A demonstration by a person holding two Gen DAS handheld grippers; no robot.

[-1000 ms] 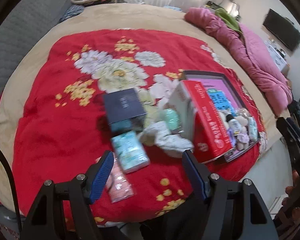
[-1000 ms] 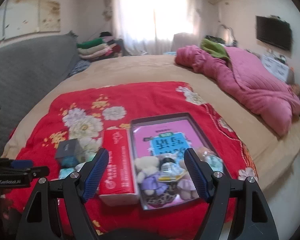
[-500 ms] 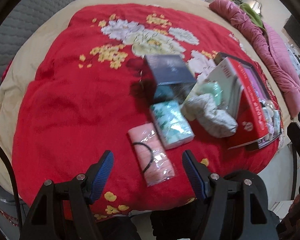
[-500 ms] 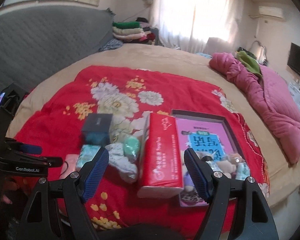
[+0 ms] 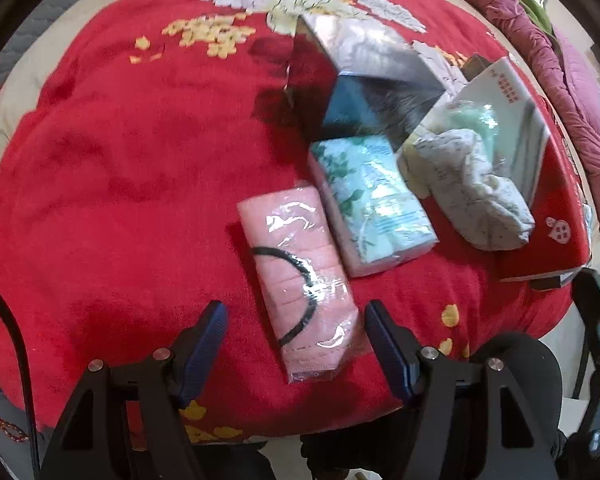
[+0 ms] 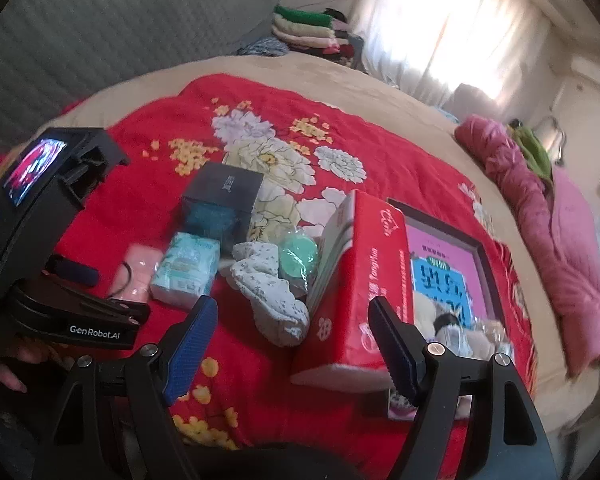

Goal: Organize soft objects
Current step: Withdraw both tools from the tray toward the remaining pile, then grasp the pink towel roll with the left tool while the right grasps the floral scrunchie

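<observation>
Socks [image 5: 472,184] and green-leaf tissue pack [image 5: 372,204] between pink pack [image 5: 300,276] and red box [image 6: 360,280]

Bedroom scene, basically. Big bed [image 6: 380,92] with a beige cover, and a red blanket [image 6: 400,152] with white and yellow flowers spread over most of it. Grey quilted headboard [image 6: 100,32] runs along the left. At the far end there's a window with white curtains [image 6: 452,20], daylight blasting through and blowing out that corner. A pile of folded clothes [image 6: 308,30] sits beside it, and a crumpled pink quilt [image 6: 548,216] lies along the bed's right edge.
</observation>
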